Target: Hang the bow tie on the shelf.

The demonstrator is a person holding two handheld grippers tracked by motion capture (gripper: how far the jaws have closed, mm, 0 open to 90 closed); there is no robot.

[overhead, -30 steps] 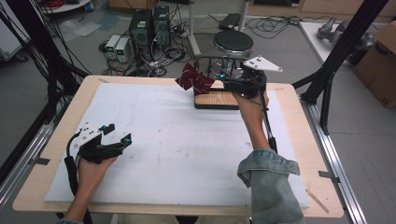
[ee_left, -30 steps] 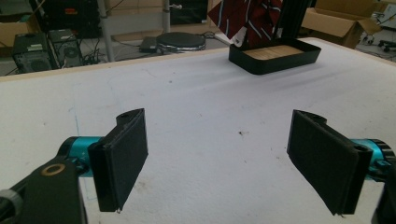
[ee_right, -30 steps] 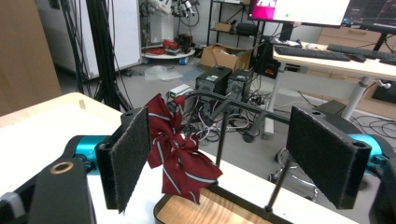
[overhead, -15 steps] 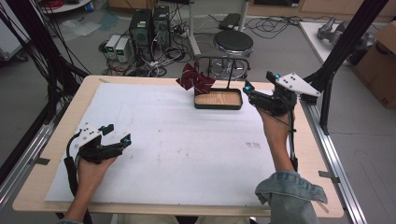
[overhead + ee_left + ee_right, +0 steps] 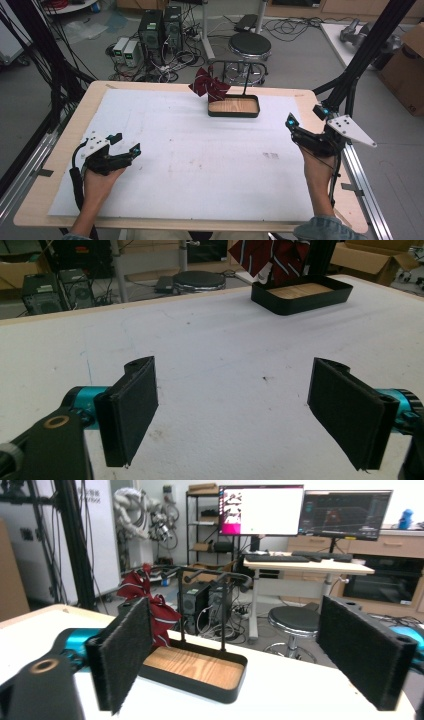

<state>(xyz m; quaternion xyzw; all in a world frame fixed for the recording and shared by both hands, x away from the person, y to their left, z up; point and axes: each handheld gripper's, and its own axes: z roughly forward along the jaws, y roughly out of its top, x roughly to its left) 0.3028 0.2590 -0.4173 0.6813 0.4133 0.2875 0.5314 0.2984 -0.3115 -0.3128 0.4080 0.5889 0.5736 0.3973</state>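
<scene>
One tray (image 5: 233, 106), one red cloth (image 5: 209, 84), possibly a tie; two tools gaping.

The left gripper (image 5: 119, 150) is showing a black frame with a white top plate and a black cable trailing along the forearm. The right gripper (image 5: 295, 130) is carrying a grey three-cornered plate dotted with dark screws, and small teal lights are glowing on it. Its jaws are wearing flat, black, felt-like pads (image 5: 126, 650) on teal cylindrical mounts. A blue denim sleeve (image 5: 325, 230) is covering the right forearm.
</scene>
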